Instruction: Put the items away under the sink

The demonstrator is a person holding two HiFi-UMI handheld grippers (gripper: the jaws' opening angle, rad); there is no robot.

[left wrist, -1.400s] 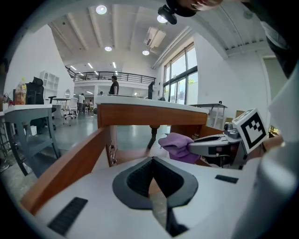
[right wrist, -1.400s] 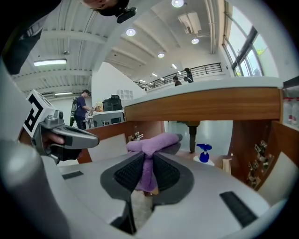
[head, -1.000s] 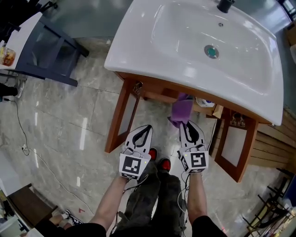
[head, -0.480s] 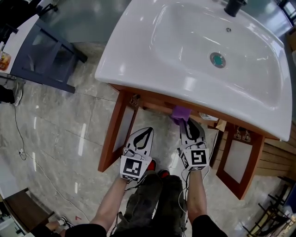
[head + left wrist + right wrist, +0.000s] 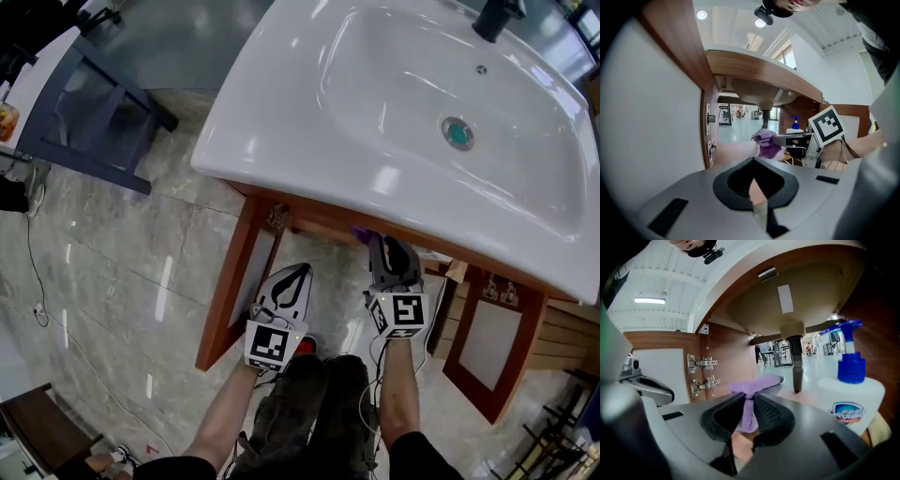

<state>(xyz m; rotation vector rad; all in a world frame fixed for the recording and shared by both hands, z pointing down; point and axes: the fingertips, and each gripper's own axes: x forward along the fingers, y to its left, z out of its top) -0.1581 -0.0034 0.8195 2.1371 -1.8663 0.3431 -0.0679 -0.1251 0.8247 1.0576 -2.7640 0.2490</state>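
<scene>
- We're looking at a big white sink (image 5: 281,141) on a wood cabinet (image 5: 309,211), with its doors (image 5: 234,281) hanging open on both sides.
- The floor (image 5: 122,253) is glossy grey stone-look tile. A dark stand (image 5: 94,171) sits off to the left, well apart from the cabinet.
- The right gripper (image 5: 748,398) has its fingers (image 5: 771,413) pinching a purple cloth (image 5: 754,383). The cloth hangs in the cabinet mouth, right under the basin, and isn't lying on anything.
- Past the cloth, the drain pipe (image 5: 797,366) comes straight down from the bowl. A white bottle (image 5: 851,394) with a blue top stands inside at the right.
- Metal hinges (image 5: 701,364) sit on the left inner wall.
- The left gripper (image 5: 298,271) has its fingers (image 5: 724,180) pressed together with nothing in them. It's low by the left door, beside the right gripper and not touching it.
- We can see right through the cabinet to a bright hall beyond. Up top there's a white ceiling with a strip light (image 5: 649,301).
</scene>
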